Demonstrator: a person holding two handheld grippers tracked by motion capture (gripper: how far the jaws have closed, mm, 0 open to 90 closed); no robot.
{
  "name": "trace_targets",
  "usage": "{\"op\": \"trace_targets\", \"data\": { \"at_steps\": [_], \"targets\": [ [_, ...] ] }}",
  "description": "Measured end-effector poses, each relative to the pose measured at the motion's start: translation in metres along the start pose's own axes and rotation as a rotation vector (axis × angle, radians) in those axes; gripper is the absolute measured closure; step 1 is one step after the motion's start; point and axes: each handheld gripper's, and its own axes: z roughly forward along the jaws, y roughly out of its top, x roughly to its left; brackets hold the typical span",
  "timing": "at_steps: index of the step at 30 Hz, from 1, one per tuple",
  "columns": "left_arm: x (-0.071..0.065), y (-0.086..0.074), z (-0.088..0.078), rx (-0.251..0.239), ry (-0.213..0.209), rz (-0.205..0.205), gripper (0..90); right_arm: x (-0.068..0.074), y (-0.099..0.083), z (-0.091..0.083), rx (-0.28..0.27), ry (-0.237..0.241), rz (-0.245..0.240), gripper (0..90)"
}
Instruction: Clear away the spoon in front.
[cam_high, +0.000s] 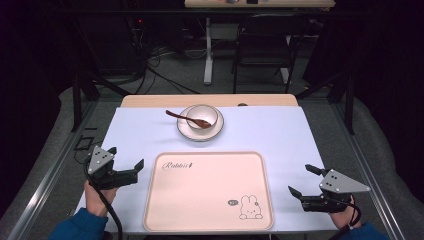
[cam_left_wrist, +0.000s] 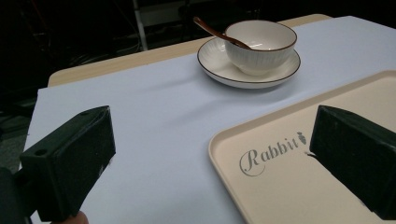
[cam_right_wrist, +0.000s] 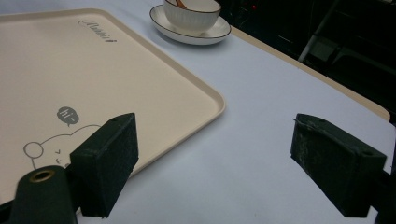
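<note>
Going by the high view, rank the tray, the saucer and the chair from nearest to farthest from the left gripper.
From the left gripper, fingers open, at the table's near left:
1. Tray, just to its right on the near half of the table.
2. Saucer, at the table's far middle, carrying the bowl and spoon.
3. Chair, on the floor beyond the table.

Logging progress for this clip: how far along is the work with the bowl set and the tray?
Nothing looks done. The tray lies bare, while the bowl sits on its saucer beyond it, the spoon resting in the bowl. The left gripper and right gripper are both open and hold nothing, flanking the tray. Any move of the bowl set remains.
</note>
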Motion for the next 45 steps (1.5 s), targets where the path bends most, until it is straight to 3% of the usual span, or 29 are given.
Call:
{"op": "trace_targets", "data": {
  "at_steps": [8,15,24,38,45],
  "targets": [
    [0.004,0.004,0.013,0.041,-0.003,-0.006,0.1,0.0,0.0,0.0,0.002,0.0,-0.001,14.2],
    [0.007,0.007,0.022,0.036,0.0,-0.004,0.2,0.0,0.0,0.0,0.001,0.001,0.0,14.1],
    [0.006,0.017,0.029,-0.012,-0.002,-0.016,0.2,0.0,0.0,0.0,0.002,-0.001,-0.002,14.2],
    [-0.005,0.04,0.059,0.0,-0.043,-0.004,0.2,0.0,0.0,0.001,0.005,-0.001,-0.004,14.2],
    [-0.006,0.046,0.071,0.004,-0.054,-0.033,0.2,0.0,0.0,0.001,0.001,0.0,-0.004,14.2]
  ]
}}
